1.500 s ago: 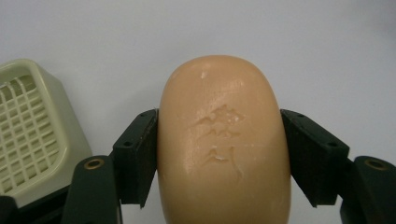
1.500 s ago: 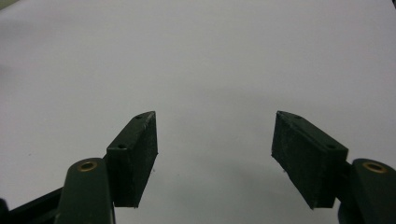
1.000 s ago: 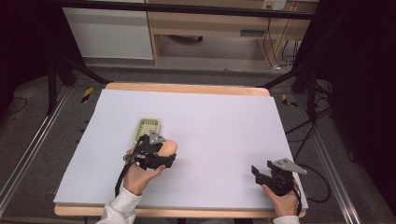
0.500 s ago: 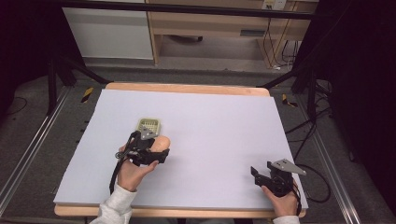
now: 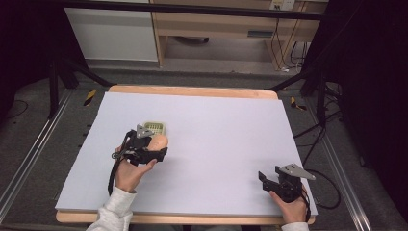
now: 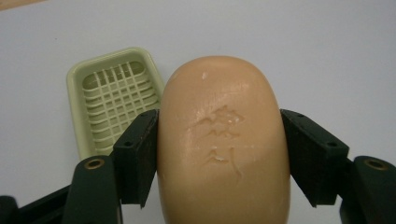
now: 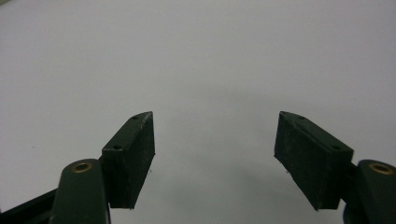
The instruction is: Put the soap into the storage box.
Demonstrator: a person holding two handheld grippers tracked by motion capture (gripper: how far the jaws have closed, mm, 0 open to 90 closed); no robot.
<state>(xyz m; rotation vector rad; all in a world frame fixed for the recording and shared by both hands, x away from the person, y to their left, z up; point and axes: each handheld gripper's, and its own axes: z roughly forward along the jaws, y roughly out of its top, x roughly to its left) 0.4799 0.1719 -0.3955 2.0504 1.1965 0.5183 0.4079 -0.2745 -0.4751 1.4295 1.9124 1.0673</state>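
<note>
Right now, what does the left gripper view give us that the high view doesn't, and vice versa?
Left gripper view alone: the embossed mark on the soap bar, both pads pressed on its sides, and the grid floor of the green soap dish.

High view alone: the right gripper near the table's front right corner, jaws open with nothing between them, and both hands.

Both: soap clamped in the left gripper, dish just beyond it.

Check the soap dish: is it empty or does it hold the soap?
Empty. The dish shows its bare grid, while the soap is clamped between the left gripper jaws beside it.
</note>
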